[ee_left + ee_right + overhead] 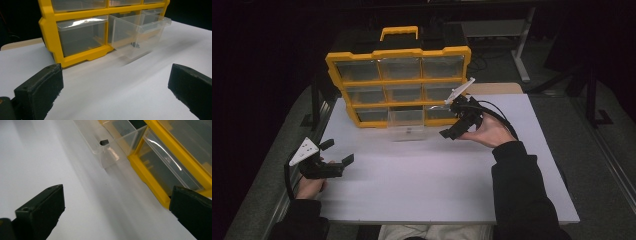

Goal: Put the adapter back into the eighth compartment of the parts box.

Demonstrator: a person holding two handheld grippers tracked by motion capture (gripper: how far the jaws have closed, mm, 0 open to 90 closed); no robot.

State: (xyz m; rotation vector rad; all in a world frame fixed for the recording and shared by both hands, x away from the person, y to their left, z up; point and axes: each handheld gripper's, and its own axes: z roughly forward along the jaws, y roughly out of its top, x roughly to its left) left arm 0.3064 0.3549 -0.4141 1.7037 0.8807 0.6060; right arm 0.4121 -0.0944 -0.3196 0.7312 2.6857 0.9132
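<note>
Clear boxy plastic drawer (406, 122) protruding from glossy yellow organizer (398, 52).

A yellow drawer organizer (398, 80) stands on the white table (437, 180), one clear drawer (407, 125) pulled out.

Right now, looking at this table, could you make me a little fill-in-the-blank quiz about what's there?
1. The frame of the drawer cabinet is coloured ____.
2. One clear drawer in the ____ row is pulled out.
3. Both the left gripper and the right gripper have jaws that are ____.
4. The cabinet has ____ drawers in all.

Missing words: yellow; bottom; open; nine
</note>
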